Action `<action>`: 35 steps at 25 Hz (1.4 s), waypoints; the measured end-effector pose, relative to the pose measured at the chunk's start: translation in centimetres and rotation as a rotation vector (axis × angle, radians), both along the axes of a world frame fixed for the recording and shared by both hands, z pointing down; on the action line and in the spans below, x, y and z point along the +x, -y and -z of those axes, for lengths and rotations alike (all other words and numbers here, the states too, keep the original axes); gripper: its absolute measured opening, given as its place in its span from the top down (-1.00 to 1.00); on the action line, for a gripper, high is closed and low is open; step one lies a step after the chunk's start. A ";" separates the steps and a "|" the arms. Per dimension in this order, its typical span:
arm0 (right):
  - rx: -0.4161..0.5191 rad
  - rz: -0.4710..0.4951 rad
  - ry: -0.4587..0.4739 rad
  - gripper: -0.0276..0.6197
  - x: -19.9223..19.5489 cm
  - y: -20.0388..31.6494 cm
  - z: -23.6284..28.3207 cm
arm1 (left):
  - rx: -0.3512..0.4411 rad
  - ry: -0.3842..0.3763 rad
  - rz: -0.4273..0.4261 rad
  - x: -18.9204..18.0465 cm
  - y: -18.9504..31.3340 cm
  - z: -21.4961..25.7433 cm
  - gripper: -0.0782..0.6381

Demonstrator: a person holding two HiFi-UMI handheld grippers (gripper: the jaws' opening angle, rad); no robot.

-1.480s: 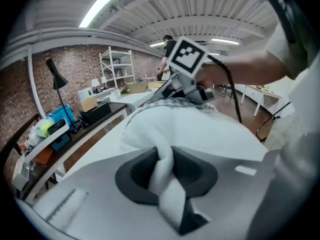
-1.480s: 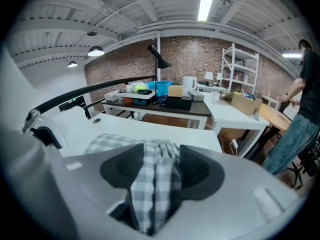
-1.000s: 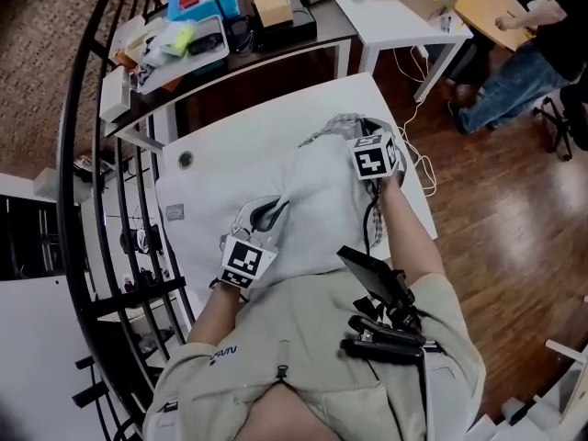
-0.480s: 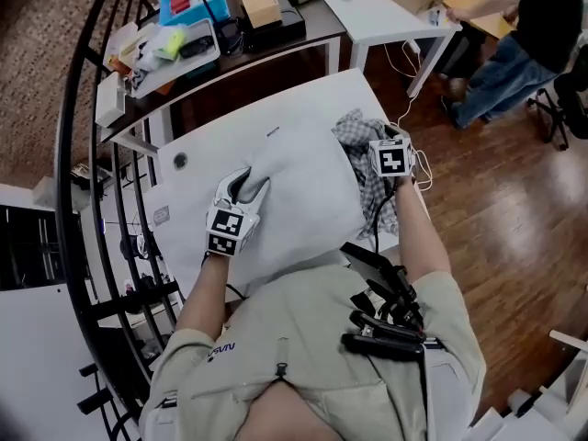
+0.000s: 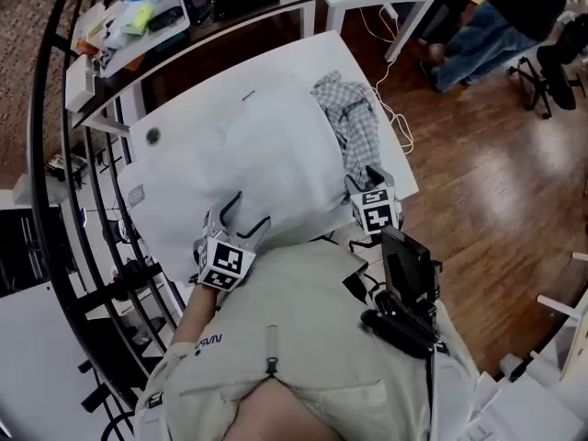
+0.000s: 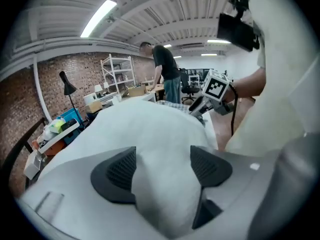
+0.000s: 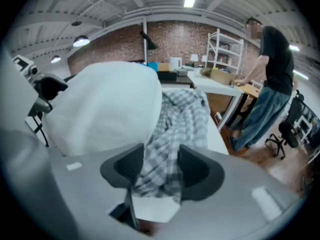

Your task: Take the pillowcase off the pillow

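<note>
A bare white pillow (image 5: pixel 239 154) lies flat on the white table (image 5: pixel 285 58). Bunched along its right side lies the grey checked pillowcase (image 5: pixel 354 122). My left gripper (image 5: pixel 243 211) is at the pillow's near edge. Its jaws have just been opening and stand open, with a bulge of pillow (image 6: pixel 145 129) between the pads. My right gripper (image 5: pixel 369 177) is at the near end of the pillowcase (image 7: pixel 182 114). Its jaws have also just been opening and stand open, and the checked cloth hangs between them beside the pillow (image 7: pixel 105 104).
A dark desk (image 5: pixel 156 21) crowded with boxes stands beyond the table. A black curved railing (image 5: pixel 55 154) runs down the left. White cables (image 5: pixel 390 99) hang off the table's right edge over the wood floor. A person (image 5: pixel 496 16) stands at the far right.
The pillow has dropped flat on the table, free of the pillowcase, which now lies along its right side. Both grippers have come back to the near edge and both have opened.
</note>
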State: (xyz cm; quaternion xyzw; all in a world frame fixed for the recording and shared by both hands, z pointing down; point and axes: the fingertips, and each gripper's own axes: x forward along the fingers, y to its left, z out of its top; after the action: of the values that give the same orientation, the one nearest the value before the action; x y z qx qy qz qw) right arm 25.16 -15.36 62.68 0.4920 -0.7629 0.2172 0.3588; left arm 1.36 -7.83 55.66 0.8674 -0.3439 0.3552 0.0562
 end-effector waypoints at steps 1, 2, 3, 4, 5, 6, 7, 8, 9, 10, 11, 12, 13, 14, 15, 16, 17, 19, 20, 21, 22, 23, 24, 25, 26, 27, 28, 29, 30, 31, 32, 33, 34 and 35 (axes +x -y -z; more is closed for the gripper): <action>-0.017 0.008 -0.045 0.22 -0.2 -0.4 -1.4 | -0.009 0.036 -0.004 -0.2 0.0 -1.7 -0.17; -0.022 0.009 -0.103 0.23 0.1 -0.4 -2.7 | -0.005 0.064 -0.011 -0.3 0.3 -2.8 -0.09; -0.020 0.003 -0.171 0.45 0.8 -0.2 -3.7 | 0.006 0.078 -0.020 -0.1 0.8 -3.4 0.08; -0.017 -0.009 -0.235 0.66 1.9 0.0 -4.4 | 0.018 0.073 -0.029 0.3 1.4 -3.4 0.25; -0.015 -0.027 -0.284 0.74 3.3 0.1 -4.9 | 0.029 0.049 -0.036 0.8 1.9 -2.9 0.39; -0.012 -0.048 -0.321 0.78 4.7 0.3 -5.1 | 0.042 0.016 -0.043 1.4 2.3 -2.1 0.50; -0.007 -0.070 -0.351 0.79 6.2 0.6 -5.0 | 0.056 -0.016 -0.049 1.9 2.8 -1.2 0.58; -0.002 -0.093 -0.375 0.80 7.6 0.9 -4.9 | 0.069 -0.043 -0.058 2.4 3.1 -0.4 0.63; 0.001 -0.115 -0.396 0.80 9.0 1.2 -4.9 | 0.078 -0.063 -0.069 3.0 3.3 0.1 0.65; 0.001 -0.135 -0.415 0.81 10.2 1.4 -4.9 | 0.083 -0.076 -0.082 3.7 3.4 0.3 0.65; 0.000 -0.151 -0.431 0.81 11.3 1.6 -4.9 | 0.084 -0.085 -0.096 4.4 3.4 0.3 0.65; -0.002 -0.163 -0.441 0.81 12.2 1.8 -4.9 | 0.083 -0.089 -0.108 5.1 3.3 0.1 0.65; -0.006 -0.171 -0.445 0.80 12.7 1.9 -5.0 | 0.082 -0.089 -0.116 5.6 3.2 -0.2 0.64; -0.012 -0.177 -0.443 0.80 13.0 1.9 -5.0 | 0.080 -0.088 -0.120 5.9 3.1 -0.3 0.62; -0.017 -0.182 -0.432 0.79 12.9 1.9 -4.9 | 0.079 -0.090 -0.118 5.9 3.1 -0.4 0.58; -0.014 -0.191 -0.409 0.76 12.6 1.8 -4.5 | 0.079 -0.098 -0.113 5.8 3.1 -0.1 0.51; 0.002 -0.204 -0.370 0.71 12.1 1.8 -3.6 | 0.082 -0.113 -0.105 5.5 2.9 0.5 0.40; 0.081 -0.223 -0.256 0.58 10.1 2.0 -0.3 | 0.118 -0.156 -0.071 4.3 2.3 3.1 0.23; 0.137 -0.215 -0.196 0.58 8.7 2.3 1.8 | 0.158 -0.177 -0.038 3.1 2.1 5.0 0.22; 0.193 -0.188 -0.138 0.58 6.9 2.8 4.1 | 0.209 -0.200 0.012 1.6 2.1 7.0 0.22; 0.247 -0.140 -0.080 0.58 4.6 3.4 6.3 | 0.255 -0.224 0.086 -0.3 2.1 8.8 0.21; 0.296 -0.070 -0.025 0.58 1.8 3.9 8.3 | 0.283 -0.238 0.180 -2.6 2.2 9.8 0.21; 0.342 0.020 0.025 0.65 -1.4 4.3 10.0 | 0.285 -0.223 0.278 -5.3 2.1 9.7 0.22; 0.384 0.125 0.068 0.75 -5.2 4.3 11.5 | 0.262 -0.183 0.370 -8.1 1.9 8.6 0.27; 0.416 0.235 0.099 0.82 -9.1 4.0 12.5 | 0.223 -0.142 0.451 -10.7 1.6 7.1 0.38; 0.433 0.339 0.110 0.88 -12.8 3.4 12.8 | 0.178 -0.116 0.515 -12.7 1.0 5.4 0.49; 0.431 0.424 0.090 0.90 -15.8 2.9 12.4 | 0.137 -0.107 0.557 -14.2 0.5 4.0 0.53; 0.416 0.480 0.034 0.90 -17.8 2.7 11.3 | 0.107 -0.107 0.579 -15.0 0.0 2.7 0.53; 0.393 0.506 -0.042 0.90 -18.8 2.8 9.8 | 0.088 -0.110 0.584 -15.4 -0.2 1.6 0.53; 0.370 0.508 -0.111 0.90 -19.0 3.2 8.4 | 0.076 -0.116 0.580 -15.4 0.0 0.5 0.53; 0.349 0.496 -0.156 0.90 -18.8 3.7 7.3 | 0.066 -0.123 0.569 -15.0 0.5 -0.4 0.53; 0.333 0.477 -0.179 0.90 -18.3 4.2 6.5 | 0.057 -0.128 0.557 -14.5 1.4 -1.3 0.52; 0.326 0.456 -0.190 0.90 -17.8 4.7 6.0 | 0.052 -0.129 0.544 -14.1 2.5 -1.8 0.52; 0.325 0.434 -0.197 0.90 -17.4 5.2 5.7 | 0.052 -0.127 0.531 -13.8 3.7 -2.2 0.52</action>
State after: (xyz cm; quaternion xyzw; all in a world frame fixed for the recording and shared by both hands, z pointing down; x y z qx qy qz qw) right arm 7.80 -20.61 56.98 0.3871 -0.8367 -0.0386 0.3854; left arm -12.40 -11.54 57.83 0.7686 -0.5640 0.2641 0.1464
